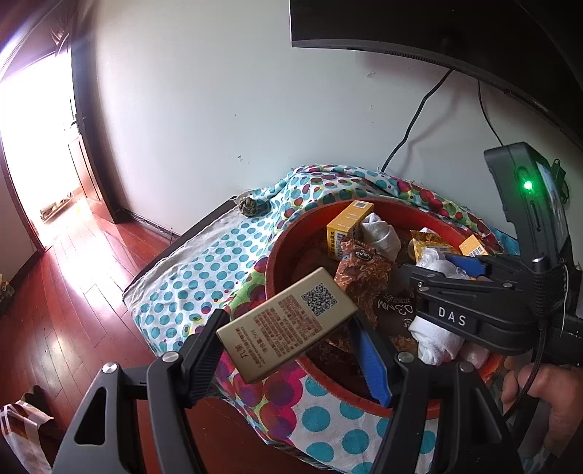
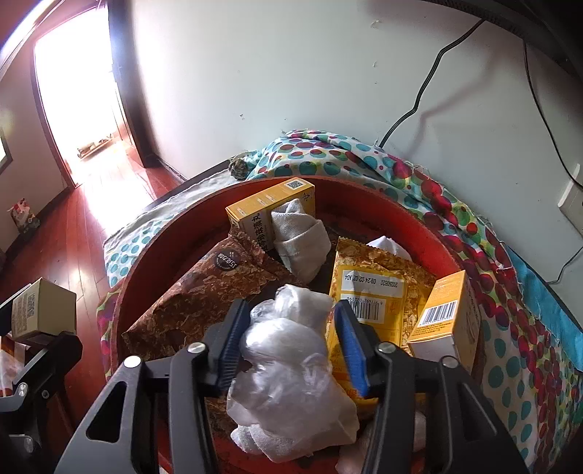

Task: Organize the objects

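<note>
Boxes number four: one gold box point(image 1: 286, 322) clamped between the left gripper's point(image 1: 288, 350) jaws, held over the near-left rim of the red basin point(image 2: 153, 255), and three yellow boxes inside it. One yellow box point(image 2: 269, 208) leans at the basin's far side, another point(image 2: 442, 313) stands against its right wall, and the third, a flat yellow packet point(image 2: 368, 291) with a barcode, lies between them. Snack bags: one brown bag point(image 2: 204, 291) along the left wall. Rolled cloths: one grey-white roll point(image 2: 300, 237) against the far box; a second white roll point(image 1: 435, 339) shows near the basin's near rim in the left view. One crumpled clear plastic bag point(image 2: 291, 350) sits between the right gripper's point(image 2: 291, 342) jaws; the pads stand just apart from it, not pressing, so the jaws are open around it. A hand point(image 1: 539, 393) grips that tool's handle.

The basin rests on a table draped in a polka-dot cloth point(image 2: 510, 364), blue dots at the left edge, red and green toward the back. A small dark knot point(image 2: 238, 168) lies at the table's far-left corner. Behind is a pale wall point(image 2: 291, 73) with two black cables point(image 2: 419, 102) and a socket point(image 2: 574, 197); a dark screen point(image 1: 437, 32) hangs above. The floor point(image 1: 73, 291) is red wood, running to a bright doorway point(image 1: 32, 146).
</note>
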Available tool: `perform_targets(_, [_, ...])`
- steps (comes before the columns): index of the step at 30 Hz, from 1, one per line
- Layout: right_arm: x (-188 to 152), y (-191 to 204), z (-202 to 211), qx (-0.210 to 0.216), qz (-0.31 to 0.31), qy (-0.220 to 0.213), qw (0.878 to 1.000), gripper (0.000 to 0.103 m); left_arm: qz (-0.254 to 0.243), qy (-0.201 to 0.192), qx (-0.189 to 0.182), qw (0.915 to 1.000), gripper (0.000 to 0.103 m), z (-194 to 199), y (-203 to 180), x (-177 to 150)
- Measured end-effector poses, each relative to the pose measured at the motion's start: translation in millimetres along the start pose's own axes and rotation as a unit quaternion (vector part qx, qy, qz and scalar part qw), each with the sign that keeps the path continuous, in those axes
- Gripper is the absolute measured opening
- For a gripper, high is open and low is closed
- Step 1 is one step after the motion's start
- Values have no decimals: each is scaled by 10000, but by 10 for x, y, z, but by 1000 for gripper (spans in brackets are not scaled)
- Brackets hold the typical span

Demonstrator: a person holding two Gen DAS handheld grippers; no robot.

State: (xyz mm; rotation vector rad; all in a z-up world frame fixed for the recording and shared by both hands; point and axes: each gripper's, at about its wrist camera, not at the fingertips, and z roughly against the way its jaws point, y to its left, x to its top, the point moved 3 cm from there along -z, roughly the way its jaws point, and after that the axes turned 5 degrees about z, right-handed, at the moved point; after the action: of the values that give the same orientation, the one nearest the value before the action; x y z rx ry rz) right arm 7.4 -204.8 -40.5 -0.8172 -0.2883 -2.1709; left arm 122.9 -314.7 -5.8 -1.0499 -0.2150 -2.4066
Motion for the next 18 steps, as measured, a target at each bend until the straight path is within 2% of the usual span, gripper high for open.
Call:
perform_targets(2, [3,-5,42,-77,4,-32,10000,71,22,20,54,10000,69,-18,20,3])
perform_targets(6, [1,-46,184,-299,-75,-33,9995,84,-2,104,166,9998,69,-66,44,9])
perform_targets(8, [-23,-106,262,-504,-204,57,9985,99,11,156,201,9997,69,-88,49,19])
perform_targets(14, [-252,-307,638,-1064,-792,375,9905,102,-120,247,327,9991,69,-100,-70,52])
perform_targets(18, [-466,-352,868,-1304,-946,429,9860,102,-211,268,271,9991,69,-82,-217,107])
